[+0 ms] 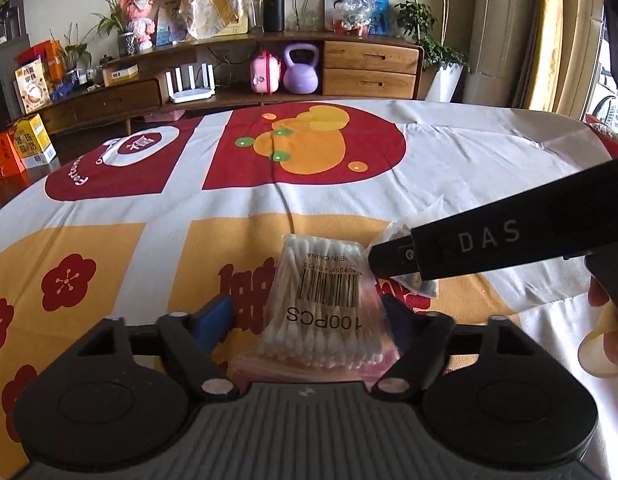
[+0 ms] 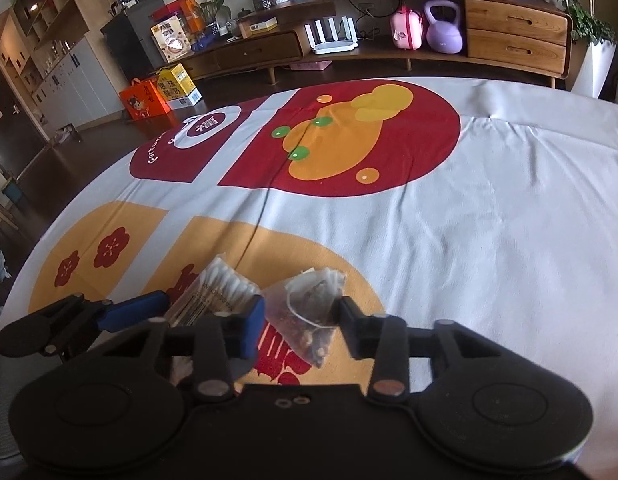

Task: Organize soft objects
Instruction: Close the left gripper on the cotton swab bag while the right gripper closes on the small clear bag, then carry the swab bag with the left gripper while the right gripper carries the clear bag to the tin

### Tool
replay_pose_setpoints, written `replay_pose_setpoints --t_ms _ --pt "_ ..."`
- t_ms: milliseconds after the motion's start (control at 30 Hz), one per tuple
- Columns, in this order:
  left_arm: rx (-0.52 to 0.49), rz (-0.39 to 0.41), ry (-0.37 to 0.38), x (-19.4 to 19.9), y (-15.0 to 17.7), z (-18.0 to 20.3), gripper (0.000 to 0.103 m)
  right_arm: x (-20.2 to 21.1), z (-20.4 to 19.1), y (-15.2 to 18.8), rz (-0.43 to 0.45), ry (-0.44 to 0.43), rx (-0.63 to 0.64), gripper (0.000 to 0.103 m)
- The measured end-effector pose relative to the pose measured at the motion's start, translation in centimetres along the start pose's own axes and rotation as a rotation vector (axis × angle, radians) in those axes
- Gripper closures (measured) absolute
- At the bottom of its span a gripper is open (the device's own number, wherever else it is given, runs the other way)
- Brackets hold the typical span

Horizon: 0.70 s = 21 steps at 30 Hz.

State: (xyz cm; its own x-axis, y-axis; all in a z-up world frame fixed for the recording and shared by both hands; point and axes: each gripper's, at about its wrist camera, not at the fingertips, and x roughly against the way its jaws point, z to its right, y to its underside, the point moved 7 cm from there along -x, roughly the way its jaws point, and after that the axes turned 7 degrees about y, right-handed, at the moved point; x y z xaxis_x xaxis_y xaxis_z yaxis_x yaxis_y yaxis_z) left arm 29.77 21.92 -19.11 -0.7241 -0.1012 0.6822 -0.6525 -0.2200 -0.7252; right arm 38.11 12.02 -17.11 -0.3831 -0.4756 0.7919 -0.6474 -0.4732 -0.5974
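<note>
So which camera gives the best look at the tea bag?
The right wrist view. There the tea bag sits whole between the open fingers of the right gripper, beside the cotton swab pack. In the left wrist view, the right gripper hides most of it, leaving only edges visible.

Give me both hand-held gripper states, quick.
Left hand-held gripper: open, swab pack between its fingers, not clamped.
Right hand-held gripper: open, tea bag between its fingers, not clamped.

Home living room: media console (image 1: 369, 64), houseplants (image 1: 421, 20).
</note>
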Motion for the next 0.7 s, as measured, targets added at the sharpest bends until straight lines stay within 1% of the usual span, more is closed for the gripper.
replay_pose_setpoints --t_ms 33,133,200,267,333,400,567,700 --pt "-0.003 0.003 -0.002 0.1 -0.1 0.0 0.034 0.0 0.0 0.0 0.001 0.004 -0.001 0.069" --pt "-0.021 0.009 -0.014 0.3 -0.1 0.2 0.042 0.1 0.3 0.2 0.005 0.004 -0.016 0.076" --pt "-0.024 0.007 -0.019 0.4 -0.1 0.1 0.048 0.3 0.4 0.4 0.007 0.003 -0.021 0.083" --pt "-0.022 0.007 -0.024 0.5 -0.2 0.0 0.053 0.4 0.4 0.5 0.011 0.002 -0.019 0.086" --pt "-0.031 0.007 -0.036 0.6 -0.2 0.0 0.056 0.7 0.3 0.5 0.022 0.009 -0.016 0.092" --pt "-0.037 0.008 -0.042 0.8 -0.3 0.0 0.059 1.1 0.3 0.5 0.033 0.013 -0.016 0.099" --pt "-0.031 0.009 -0.038 1.5 -0.4 0.0 0.060 2.2 0.6 1.0 0.052 0.029 -0.024 0.099" --pt "-0.028 0.014 -0.033 2.4 -0.5 0.2 0.060 3.8 0.9 1.6 0.061 0.029 -0.042 0.099"
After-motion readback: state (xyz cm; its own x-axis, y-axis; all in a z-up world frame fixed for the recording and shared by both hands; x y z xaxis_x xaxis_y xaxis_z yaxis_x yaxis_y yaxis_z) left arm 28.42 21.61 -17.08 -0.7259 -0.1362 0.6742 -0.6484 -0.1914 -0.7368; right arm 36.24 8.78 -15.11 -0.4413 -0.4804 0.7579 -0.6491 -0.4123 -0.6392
